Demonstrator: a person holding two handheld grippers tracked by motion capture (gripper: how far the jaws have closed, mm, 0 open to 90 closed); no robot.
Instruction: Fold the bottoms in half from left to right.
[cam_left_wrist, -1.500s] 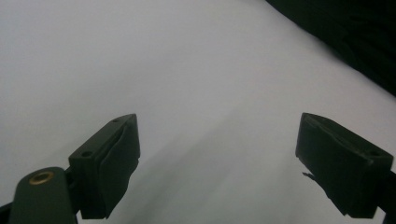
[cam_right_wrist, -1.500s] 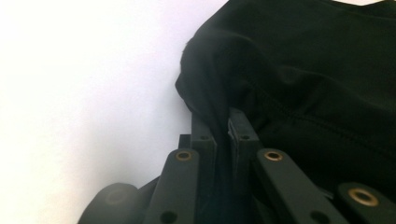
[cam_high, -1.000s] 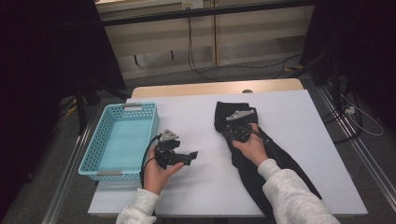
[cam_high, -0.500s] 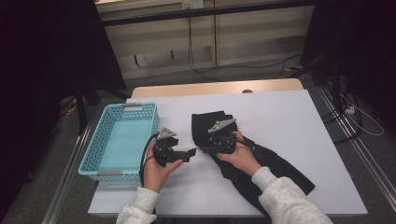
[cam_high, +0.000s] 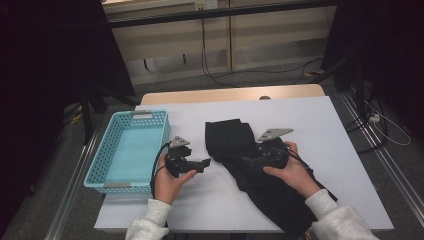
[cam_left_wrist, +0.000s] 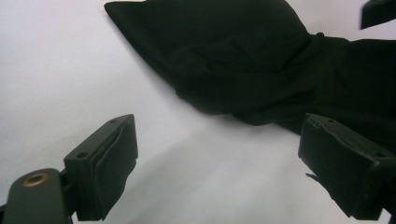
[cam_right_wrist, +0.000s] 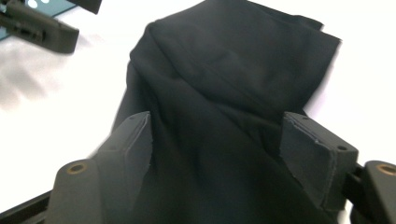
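I see a dim room with dark curtains at both sides, pale wall panels and loose cables on the floor behind, and in the middle a white table (cam_high: 320, 130) with a strip of bare wood along its far edge. A black cloth (cam_high: 235, 145) lies on the table, running from about the middle of the surface down toward the near right corner, where it reaches the near edge; its far end is folded over into a thick, rumpled flap. A light blue basket (cam_high: 97, 170) sits along the left edge of the table, well apart from the cloth.

My right gripper (cam_high: 252, 161) hovers over the middle of the cloth, pointing toward the left edge. Its jaws have just been opening and now stand wide apart; in the right gripper view the cloth (cam_right_wrist: 233, 84) lies below and between the pads (cam_right_wrist: 140, 144) without being pinched, so nothing is held.

My left gripper (cam_high: 202, 164) rests in my left hand (cam_high: 167, 182) between the basket and the cloth, near the near edge, aimed at the cloth's folded end. Its jaws are spread wide, and in the left gripper view only bare white table (cam_left_wrist: 56, 70) lies between the pads (cam_left_wrist: 114, 163), with the cloth (cam_left_wrist: 243, 56) just beyond them and untouched
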